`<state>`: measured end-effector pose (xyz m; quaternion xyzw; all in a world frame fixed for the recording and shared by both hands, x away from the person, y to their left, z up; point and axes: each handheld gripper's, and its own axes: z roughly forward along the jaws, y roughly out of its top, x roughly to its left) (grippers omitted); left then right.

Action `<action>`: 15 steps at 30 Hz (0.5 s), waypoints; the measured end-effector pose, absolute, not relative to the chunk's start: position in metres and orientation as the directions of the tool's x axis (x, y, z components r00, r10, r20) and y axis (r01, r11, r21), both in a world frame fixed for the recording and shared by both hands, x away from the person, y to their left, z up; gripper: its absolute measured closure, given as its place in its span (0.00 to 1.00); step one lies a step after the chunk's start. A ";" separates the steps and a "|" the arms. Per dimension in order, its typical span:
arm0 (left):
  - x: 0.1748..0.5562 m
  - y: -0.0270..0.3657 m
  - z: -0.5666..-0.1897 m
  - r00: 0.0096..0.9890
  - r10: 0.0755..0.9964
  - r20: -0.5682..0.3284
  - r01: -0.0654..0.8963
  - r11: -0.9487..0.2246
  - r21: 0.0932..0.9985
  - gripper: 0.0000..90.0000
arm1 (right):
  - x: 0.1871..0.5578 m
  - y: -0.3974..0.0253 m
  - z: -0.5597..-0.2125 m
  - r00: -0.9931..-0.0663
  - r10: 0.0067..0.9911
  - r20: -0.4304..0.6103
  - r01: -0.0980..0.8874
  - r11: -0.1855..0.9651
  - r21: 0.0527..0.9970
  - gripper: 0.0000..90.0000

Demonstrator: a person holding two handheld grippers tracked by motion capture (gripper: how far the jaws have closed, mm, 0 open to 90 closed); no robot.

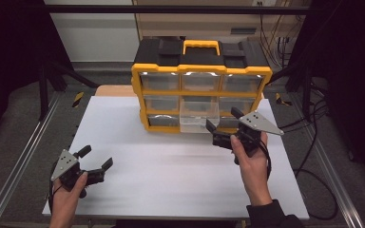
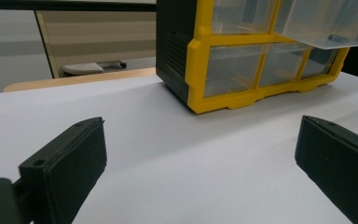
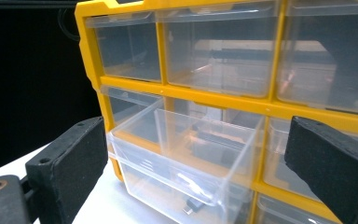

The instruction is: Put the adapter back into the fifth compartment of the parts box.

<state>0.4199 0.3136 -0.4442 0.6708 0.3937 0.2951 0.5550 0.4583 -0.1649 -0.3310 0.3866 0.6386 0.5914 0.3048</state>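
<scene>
A yellow and black drawer organizer (image 1: 199,61) stands at the far middle of the white table (image 1: 171,175), with three rows of clear drawers. The middle drawer (image 1: 198,116) of the middle row is pulled out. My right gripper (image 1: 223,119) is open just in front of that drawer's right side, held by a hand. In the right gripper view the pulled-out drawer (image 3: 182,158) sits between the open jaws, and a small dark item (image 3: 191,205) lies low in it. My left gripper (image 1: 96,157) is open near the table's front left, empty. In the left gripper view the organizer (image 2: 223,70) stands ahead.
Metal rails (image 1: 24,156) run along both sides of the table. Cables (image 1: 313,118) hang at the right. A wooden board (image 1: 116,90) shows behind the table's far left edge. Bare white table lies between the two grippers.
</scene>
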 end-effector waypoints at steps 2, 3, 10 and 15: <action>0.420 0.313 -0.444 0.516 0.856 -0.039 0.201 -0.076 0.977 0.02 | 0.457 -0.168 -0.332 -0.513 0.855 0.071 0.134 -0.002 0.991 0.06; 0.420 0.313 -0.444 0.516 0.856 -0.037 0.200 -0.078 0.977 0.02 | 0.456 -0.170 -0.332 -0.513 0.855 0.072 0.134 -0.004 0.991 0.06; 0.419 0.314 -0.444 0.517 0.855 -0.040 0.200 -0.075 0.977 0.02 | 0.450 -0.183 -0.337 -0.516 0.853 0.084 0.139 -0.013 0.990 0.04; 0.419 0.314 -0.442 0.517 0.855 -0.040 0.195 -0.072 0.978 0.02 | 0.446 -0.189 -0.342 -0.508 0.858 0.071 0.143 0.003 0.990 0.04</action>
